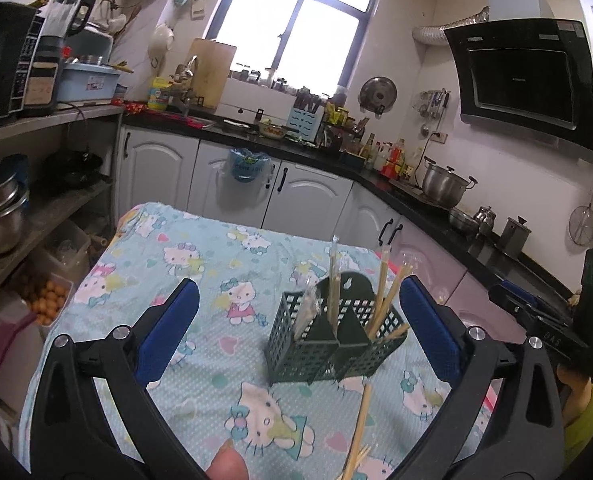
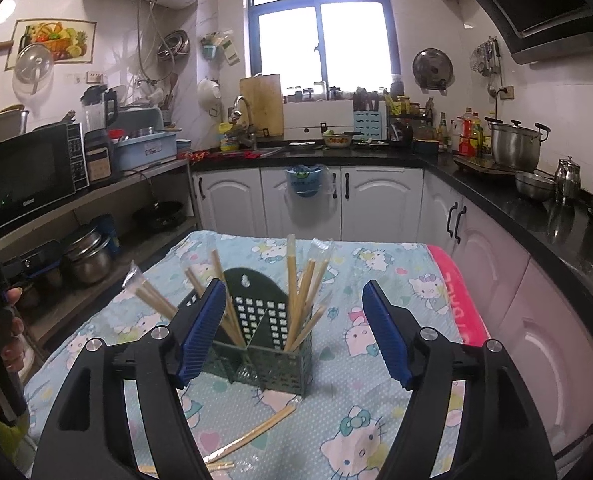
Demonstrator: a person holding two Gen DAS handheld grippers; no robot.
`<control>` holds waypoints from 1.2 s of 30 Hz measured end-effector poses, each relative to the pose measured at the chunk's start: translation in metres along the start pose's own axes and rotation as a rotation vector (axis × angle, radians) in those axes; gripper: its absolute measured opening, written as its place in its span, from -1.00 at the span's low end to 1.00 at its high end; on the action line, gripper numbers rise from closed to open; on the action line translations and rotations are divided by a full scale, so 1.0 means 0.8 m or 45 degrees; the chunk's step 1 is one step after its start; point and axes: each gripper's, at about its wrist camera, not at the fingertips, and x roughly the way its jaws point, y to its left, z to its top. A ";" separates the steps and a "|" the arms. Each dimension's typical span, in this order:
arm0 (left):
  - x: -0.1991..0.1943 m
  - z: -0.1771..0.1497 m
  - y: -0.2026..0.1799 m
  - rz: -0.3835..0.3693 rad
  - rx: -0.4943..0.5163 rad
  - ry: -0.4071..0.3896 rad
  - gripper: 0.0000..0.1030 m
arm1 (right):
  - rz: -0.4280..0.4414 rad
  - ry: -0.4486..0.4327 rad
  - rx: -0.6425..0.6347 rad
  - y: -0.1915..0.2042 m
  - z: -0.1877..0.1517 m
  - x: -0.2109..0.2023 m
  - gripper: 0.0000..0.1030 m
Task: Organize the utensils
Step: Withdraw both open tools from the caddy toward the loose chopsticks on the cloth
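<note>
The green utensil holder sits upright roughly mid-table on the cartoon-cat tablecloth, with open cloth on every side, so there's plenty of room around it. Bamboo chopsticks stand in its compartments, fanning out at angles, some with clear wrappers on top. A few loose chopsticks lie flat on the cloth just in front of the holder, near the table's close edge.

The left gripper has its blue pads spread wide, nothing between them. The right gripper is apart too, empty, the holder showing between its fingers but untouched.

The left wrist view catches the other gripper off to its right and a fingertip at the bottom. The right wrist view shows the pink towel along the table's right edge, and a hand at far left.
</note>
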 end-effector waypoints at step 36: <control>-0.030 -0.130 0.028 -0.019 0.114 0.266 0.79 | 0.076 0.237 -0.057 0.053 -0.093 0.029 0.35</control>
